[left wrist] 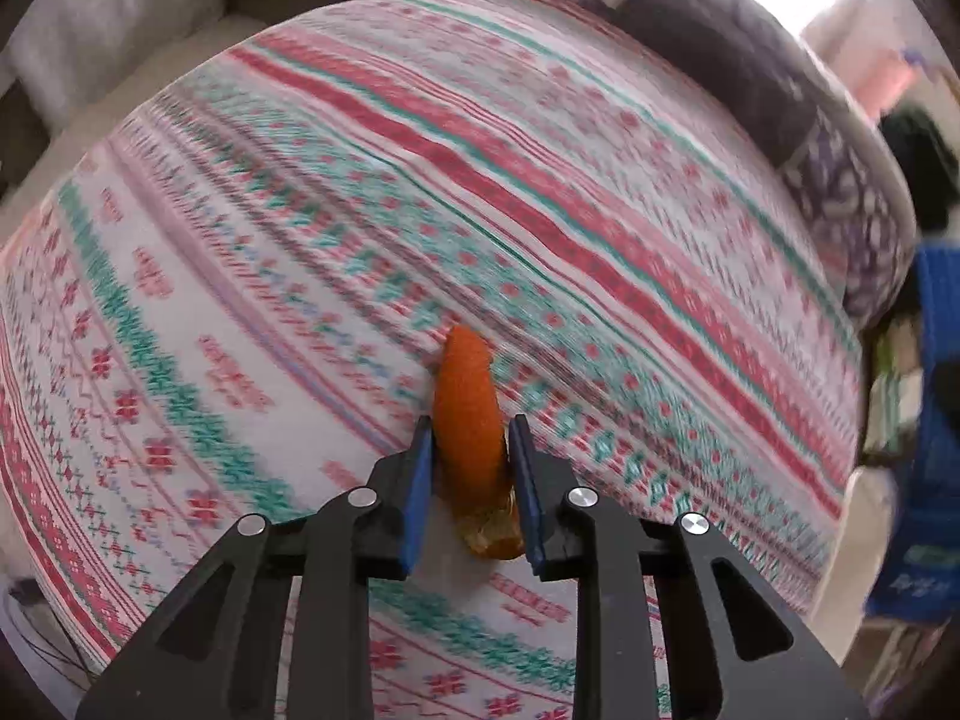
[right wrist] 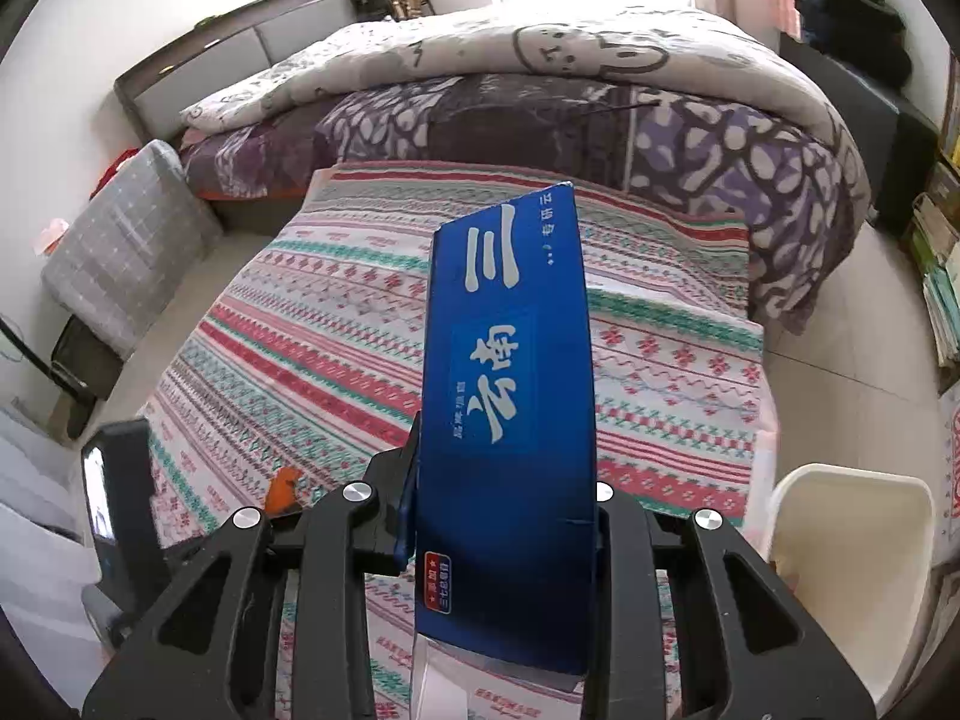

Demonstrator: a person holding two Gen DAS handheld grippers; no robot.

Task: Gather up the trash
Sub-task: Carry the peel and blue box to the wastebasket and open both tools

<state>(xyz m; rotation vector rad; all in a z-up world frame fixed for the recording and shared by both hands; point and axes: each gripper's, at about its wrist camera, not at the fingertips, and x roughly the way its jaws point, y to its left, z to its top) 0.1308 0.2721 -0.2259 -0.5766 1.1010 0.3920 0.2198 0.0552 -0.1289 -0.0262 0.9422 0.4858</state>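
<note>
A curved piece of orange peel (left wrist: 465, 384) lies on the striped red and green bedsheet (left wrist: 360, 210). My left gripper (left wrist: 469, 420) points steeply down at it, and its blue pads (left wrist: 420, 480) press on the peel from both sides. The same peel (right wrist: 283, 489) shows at the lower left of the right wrist view. My right gripper (right wrist: 504, 462) is shut on a flat blue carton (right wrist: 510, 330) with white lettering, held up above the sheet; the carton hides the right fingertip.
A white plastic bin (right wrist: 852, 540) stands on the floor at the lower right, beside the bed's edge. A purple patterned duvet (right wrist: 540, 120) is bunched at the far end. A grey cushion (right wrist: 120, 240) sits left; books (right wrist: 942, 276) line the right wall.
</note>
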